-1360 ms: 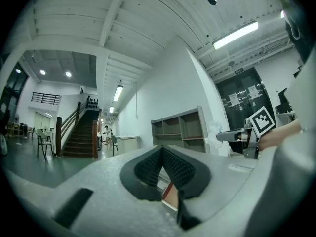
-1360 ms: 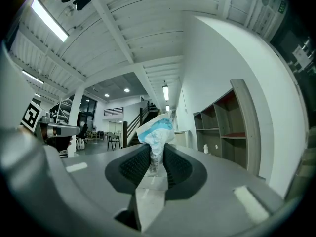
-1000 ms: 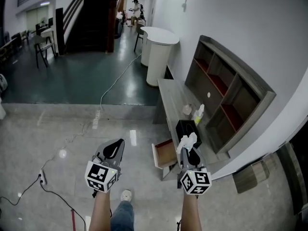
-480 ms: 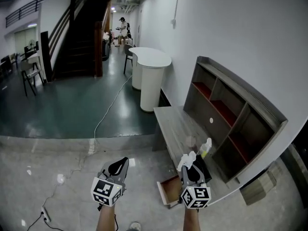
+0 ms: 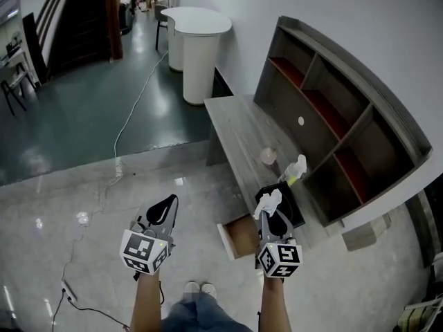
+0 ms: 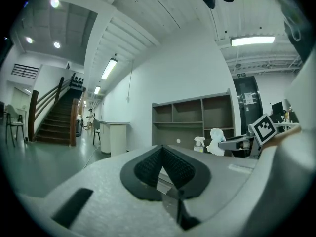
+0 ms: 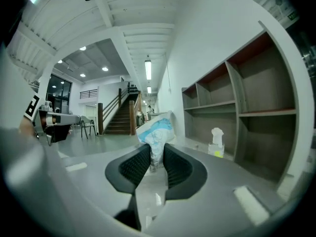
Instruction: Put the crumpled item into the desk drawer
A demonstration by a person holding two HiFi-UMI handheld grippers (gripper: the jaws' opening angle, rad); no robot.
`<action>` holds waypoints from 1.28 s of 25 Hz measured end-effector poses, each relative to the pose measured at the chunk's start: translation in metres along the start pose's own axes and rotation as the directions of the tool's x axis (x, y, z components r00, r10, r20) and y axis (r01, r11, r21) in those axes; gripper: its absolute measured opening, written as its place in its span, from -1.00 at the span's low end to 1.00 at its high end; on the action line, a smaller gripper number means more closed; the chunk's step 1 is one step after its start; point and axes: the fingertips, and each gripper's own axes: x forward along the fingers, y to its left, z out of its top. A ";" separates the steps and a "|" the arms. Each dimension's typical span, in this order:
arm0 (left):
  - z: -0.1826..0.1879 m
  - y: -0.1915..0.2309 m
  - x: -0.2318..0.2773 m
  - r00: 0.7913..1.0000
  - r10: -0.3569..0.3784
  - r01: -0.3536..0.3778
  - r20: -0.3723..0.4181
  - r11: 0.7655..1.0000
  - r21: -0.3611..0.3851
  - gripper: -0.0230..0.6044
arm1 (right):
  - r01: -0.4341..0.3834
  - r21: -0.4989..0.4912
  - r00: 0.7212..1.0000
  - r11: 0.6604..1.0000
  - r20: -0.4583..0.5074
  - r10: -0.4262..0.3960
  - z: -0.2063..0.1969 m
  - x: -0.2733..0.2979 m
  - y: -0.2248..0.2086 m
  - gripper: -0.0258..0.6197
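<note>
One crumpled item [image 7: 157, 131], pinched by the right claw [image 7: 157, 158], juts lengthwise forward.

— You're facing a white wall [image 5: 374, 19] with a grey shelf unit [image 5: 332, 126] standing against it.
— To your left you have glossy pale floor [image 5: 69, 199], a white pedestal table [image 5: 197, 54] and, farther off, a dark staircase [image 6: 54, 125].

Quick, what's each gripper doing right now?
Left gripper: closed, nothing between the jaws.
Right gripper: closed on the crumpled item.
</note>
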 end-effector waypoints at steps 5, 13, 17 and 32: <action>-0.046 -0.009 0.033 0.996 -0.046 0.042 -0.079 0.998 -0.044 -0.93 | 0.043 0.019 0.994 0.999 -0.100 -0.041 -0.053 0.026 -0.017 -0.63; -0.172 -0.049 0.052 0.949 -0.135 0.086 -0.284 0.980 -0.180 -0.93 | 0.090 -0.027 0.925 0.996 -0.368 -0.093 -0.195 0.026 -0.017 -0.63; -0.236 -0.064 0.048 0.919 -0.168 0.090 -0.355 0.970 -0.227 -0.93 | 0.122 -0.050 0.878 0.991 -0.461 -0.132 -0.266 0.030 -0.020 -0.63; -0.293 -0.063 0.041 0.905 -0.144 0.027 -0.401 0.958 -0.284 -0.93 | 0.203 -0.004 0.841 0.979 -0.511 -0.177 -0.326 0.051 -0.037 -0.34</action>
